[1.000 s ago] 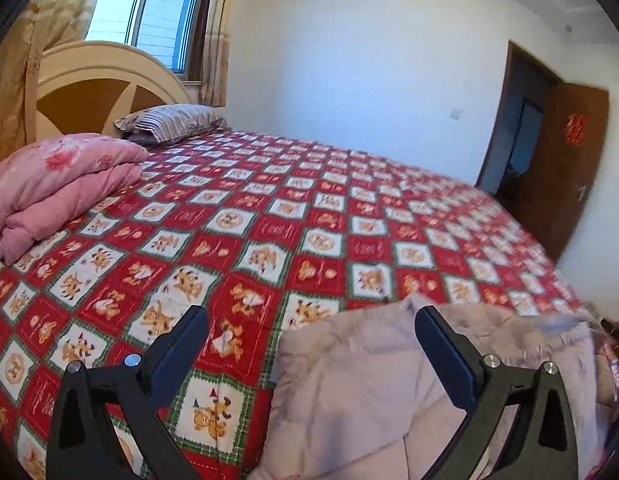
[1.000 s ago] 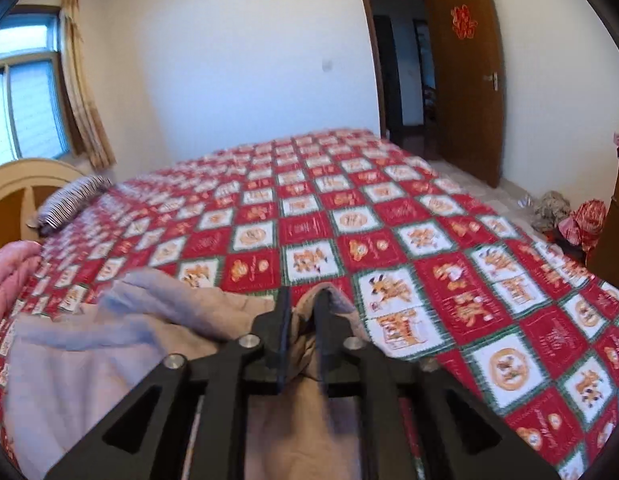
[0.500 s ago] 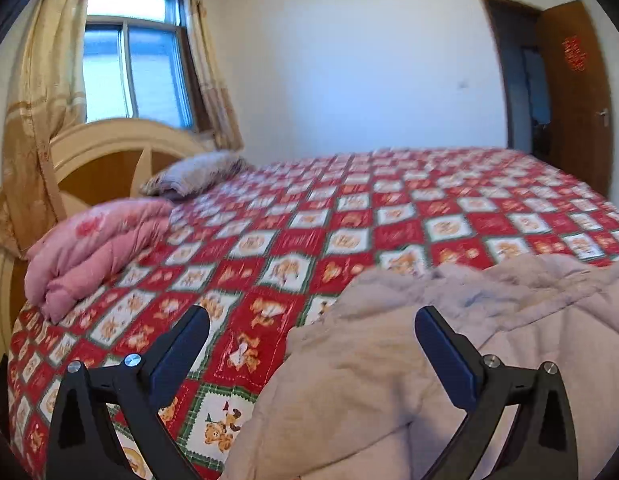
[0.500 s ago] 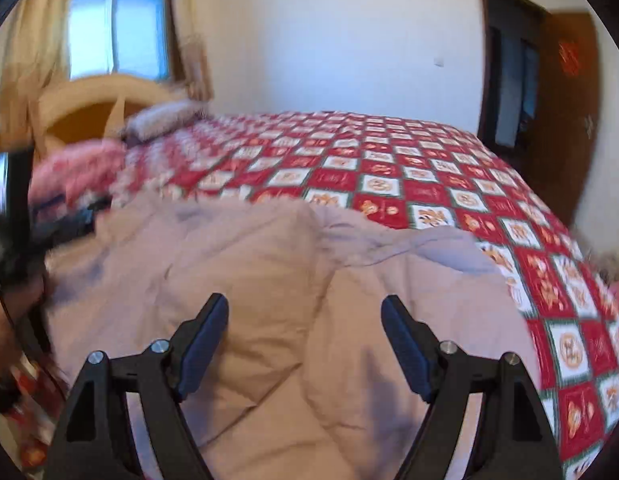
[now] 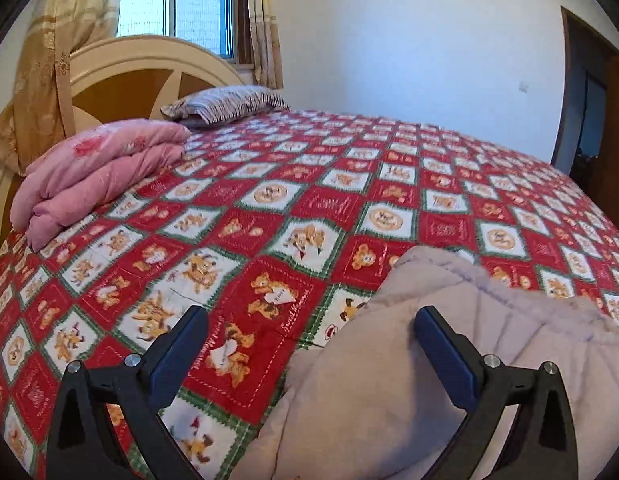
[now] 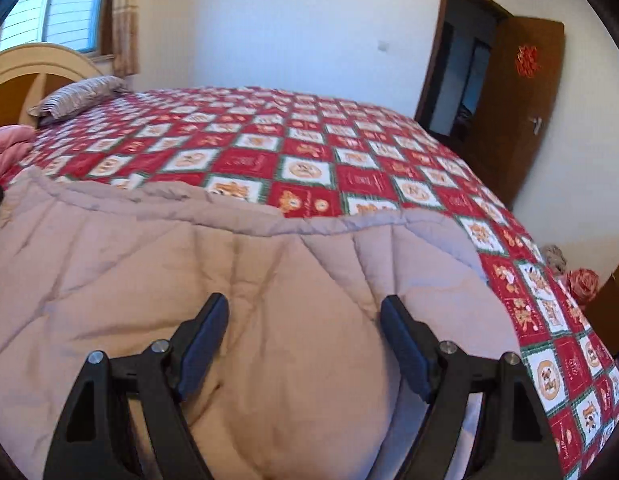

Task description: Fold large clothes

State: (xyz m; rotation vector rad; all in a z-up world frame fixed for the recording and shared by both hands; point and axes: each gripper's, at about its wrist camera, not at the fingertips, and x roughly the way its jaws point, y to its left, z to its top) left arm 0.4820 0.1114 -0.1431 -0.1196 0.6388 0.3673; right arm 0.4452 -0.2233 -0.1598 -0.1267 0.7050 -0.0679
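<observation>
Left wrist view: the bedspread (image 5: 309, 184) carries printed script inside its red squares, but the lettering is too small and blurred to read reliably; the red ornament (image 6: 527, 60) on the open door (image 6: 521, 112) in the right wrist view is likewise not legible. The left gripper (image 5: 309, 354) stands wide open, with both fingers clear of any fabric grip: its left finger hangs over the patterned bedspread, and its right finger sits over the edge of the beige quilted garment (image 5: 449, 360) (whether that finger touches the cloth cannot be determined). The right gripper (image 6: 303, 338) also stands wide open, positioned over the middle of the same garment (image 6: 229, 280), with nothing pinched between its fingers. The garment lies spread on the near side of the bed, its bound edge running across the bedspread toward the headboard (image 5: 149, 76). Item count: one beige garment, one folded pink quilt (image 5: 97, 172) near the headboard, one striped pillow (image 5: 225, 104) beyond it, one window (image 5: 177, 4) with curtains (image 5: 57, 60) at both sides, one doorway with one door. A small pile of red and grey items (image 6: 573, 276) lies on the floor by the bed's far corner.
</observation>
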